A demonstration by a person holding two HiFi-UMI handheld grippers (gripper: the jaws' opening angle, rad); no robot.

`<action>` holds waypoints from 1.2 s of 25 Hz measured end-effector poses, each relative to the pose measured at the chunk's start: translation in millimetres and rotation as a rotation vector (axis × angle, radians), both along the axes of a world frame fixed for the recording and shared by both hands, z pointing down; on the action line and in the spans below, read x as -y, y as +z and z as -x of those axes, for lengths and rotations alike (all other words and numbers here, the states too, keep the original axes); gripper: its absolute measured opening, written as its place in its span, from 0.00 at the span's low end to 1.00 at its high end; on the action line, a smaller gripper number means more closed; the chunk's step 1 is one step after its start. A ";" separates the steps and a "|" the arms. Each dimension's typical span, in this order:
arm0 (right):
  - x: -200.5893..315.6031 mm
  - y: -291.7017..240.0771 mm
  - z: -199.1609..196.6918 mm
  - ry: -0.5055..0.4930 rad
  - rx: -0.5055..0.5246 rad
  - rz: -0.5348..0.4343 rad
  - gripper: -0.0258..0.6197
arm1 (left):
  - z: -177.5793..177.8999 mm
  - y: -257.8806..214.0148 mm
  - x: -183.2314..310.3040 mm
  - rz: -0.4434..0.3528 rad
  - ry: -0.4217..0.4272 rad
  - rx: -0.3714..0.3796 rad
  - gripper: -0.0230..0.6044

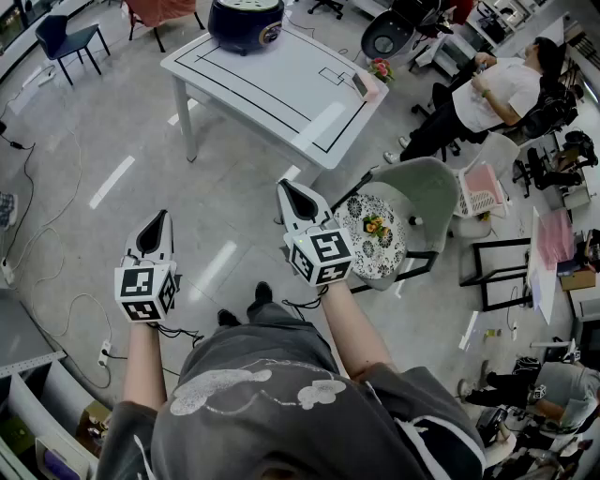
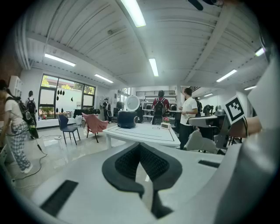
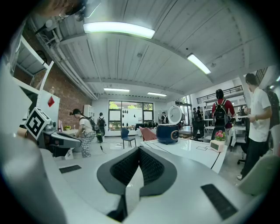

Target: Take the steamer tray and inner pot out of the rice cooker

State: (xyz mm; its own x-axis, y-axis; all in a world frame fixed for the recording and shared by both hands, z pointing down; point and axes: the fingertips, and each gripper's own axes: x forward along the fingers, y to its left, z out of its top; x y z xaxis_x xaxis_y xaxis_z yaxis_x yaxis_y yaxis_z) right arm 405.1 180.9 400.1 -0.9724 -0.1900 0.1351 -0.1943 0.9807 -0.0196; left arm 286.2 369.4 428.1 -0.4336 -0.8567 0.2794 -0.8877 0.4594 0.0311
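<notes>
Nothing is taken out yet. The rice cooker [image 1: 246, 21] is seen, lid raised, on the white table [image 1: 281, 89], well apart from the left gripper [image 1: 157, 225] and right gripper [image 1: 291, 194], both held closed and empty.

Place: an open office that is also a lab.
Furniture: white table [image 1: 281, 84] with marked outlines, office chairs [image 1: 386, 36].
Ceiling: long strip lights [image 3: 118, 28].
</notes>
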 end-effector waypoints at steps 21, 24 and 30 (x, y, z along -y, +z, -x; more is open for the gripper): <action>-18.4 -3.3 20.6 -0.043 0.035 0.039 0.08 | 17.0 4.3 -39.9 -0.073 -0.098 -0.055 0.05; -26.0 -4.4 20.3 -0.053 0.070 0.044 0.09 | 14.3 4.0 -38.8 -0.075 -0.083 -0.004 0.09; -34.3 2.4 34.5 -0.079 0.054 0.062 0.50 | 24.7 0.3 -38.3 -0.117 -0.074 0.019 0.61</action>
State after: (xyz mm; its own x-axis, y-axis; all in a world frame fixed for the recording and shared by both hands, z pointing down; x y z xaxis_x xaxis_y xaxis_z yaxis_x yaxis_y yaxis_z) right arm 370.6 215.2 402.5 -0.9903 -0.1048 0.0916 -0.1130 0.9896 -0.0894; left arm 261.5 407.7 428.5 -0.5015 -0.8482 0.1705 -0.8522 0.5183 0.0715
